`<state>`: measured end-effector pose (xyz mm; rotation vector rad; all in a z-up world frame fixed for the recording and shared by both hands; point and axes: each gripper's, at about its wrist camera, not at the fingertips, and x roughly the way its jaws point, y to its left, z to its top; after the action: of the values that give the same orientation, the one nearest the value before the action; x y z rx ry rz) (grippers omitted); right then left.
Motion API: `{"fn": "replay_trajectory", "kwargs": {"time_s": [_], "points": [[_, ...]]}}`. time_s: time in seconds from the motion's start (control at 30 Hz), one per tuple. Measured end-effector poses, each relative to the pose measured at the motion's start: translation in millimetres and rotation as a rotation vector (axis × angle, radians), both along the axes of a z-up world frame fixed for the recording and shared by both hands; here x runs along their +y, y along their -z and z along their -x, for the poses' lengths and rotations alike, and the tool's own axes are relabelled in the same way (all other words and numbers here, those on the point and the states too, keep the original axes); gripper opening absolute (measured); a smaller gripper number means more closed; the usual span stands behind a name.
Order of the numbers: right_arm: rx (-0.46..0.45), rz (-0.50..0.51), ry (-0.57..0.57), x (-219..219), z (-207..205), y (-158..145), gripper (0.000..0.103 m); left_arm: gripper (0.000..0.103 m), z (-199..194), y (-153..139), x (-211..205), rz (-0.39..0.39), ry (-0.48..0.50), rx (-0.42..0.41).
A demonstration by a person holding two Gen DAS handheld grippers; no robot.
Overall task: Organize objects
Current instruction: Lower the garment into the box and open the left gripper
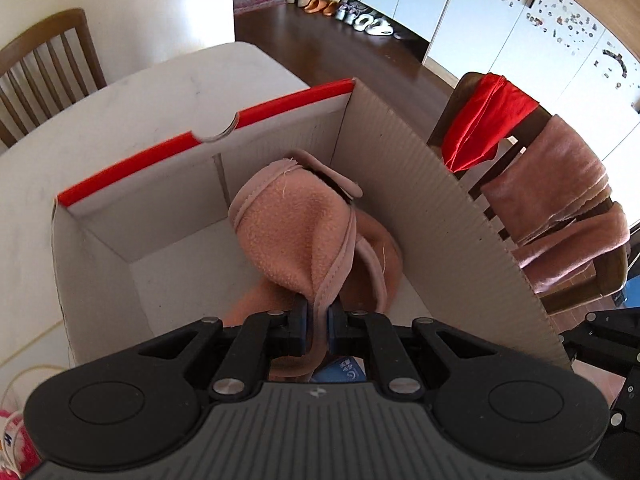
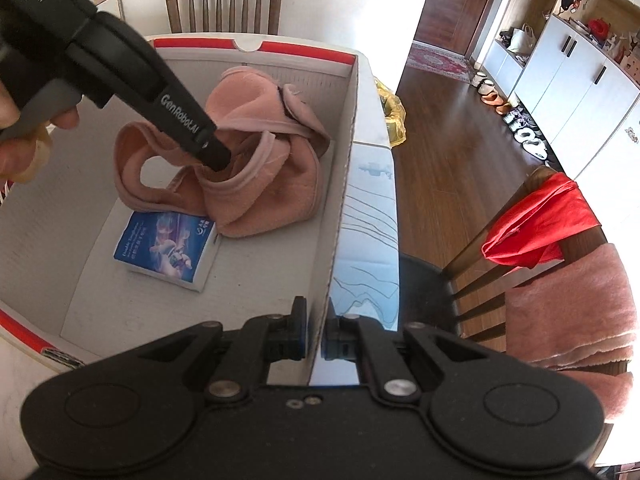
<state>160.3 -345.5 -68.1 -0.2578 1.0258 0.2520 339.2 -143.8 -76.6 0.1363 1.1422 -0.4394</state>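
A pink fleece garment (image 1: 296,232) hangs into the open cardboard box (image 1: 168,216), pinched at its trimmed edge by my left gripper (image 1: 318,320), which is shut on it. In the right wrist view the same garment (image 2: 256,184) lies bunched on the box floor with the left gripper (image 2: 214,156) pushed down into it, a hand at the frame's left holding it. My right gripper (image 2: 316,336) is shut on the box's right wall (image 2: 340,200). A blue booklet (image 2: 168,248) lies flat on the box floor beside the garment.
The box stands on a white table (image 1: 120,92). A wooden chair (image 2: 560,280) to the right carries a red cloth (image 2: 540,224) and a pink towel (image 2: 572,308). Another chair (image 2: 224,4) stands behind the table. Shoes (image 1: 360,16) line the far cupboards.
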Motion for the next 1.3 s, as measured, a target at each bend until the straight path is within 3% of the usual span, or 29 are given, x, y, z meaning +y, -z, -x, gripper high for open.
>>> {"fn": "replay_trajectory", "kwargs": {"time_s": [0.17,0.3,0.9,1.3], "points": [[0.005,0.001,0.005,0.0,-0.9,0.0,0.005,0.014,5.1,-2.0,10.1,0.003,-0.022,0.004],[0.012,0.003,0.010,-1.5,-2.5,2.0,0.005,0.027,11.8,-7.6,15.8,0.010,-0.024,-0.009],[0.019,0.042,0.013,6.0,-1.9,1.4,0.006,0.028,66.9,-82.7,51.3,0.138,-0.081,-0.126],[0.020,0.054,0.008,8.0,0.6,0.3,0.006,0.028,119.1,-116.0,97.4,0.138,-0.133,-0.230]]}}
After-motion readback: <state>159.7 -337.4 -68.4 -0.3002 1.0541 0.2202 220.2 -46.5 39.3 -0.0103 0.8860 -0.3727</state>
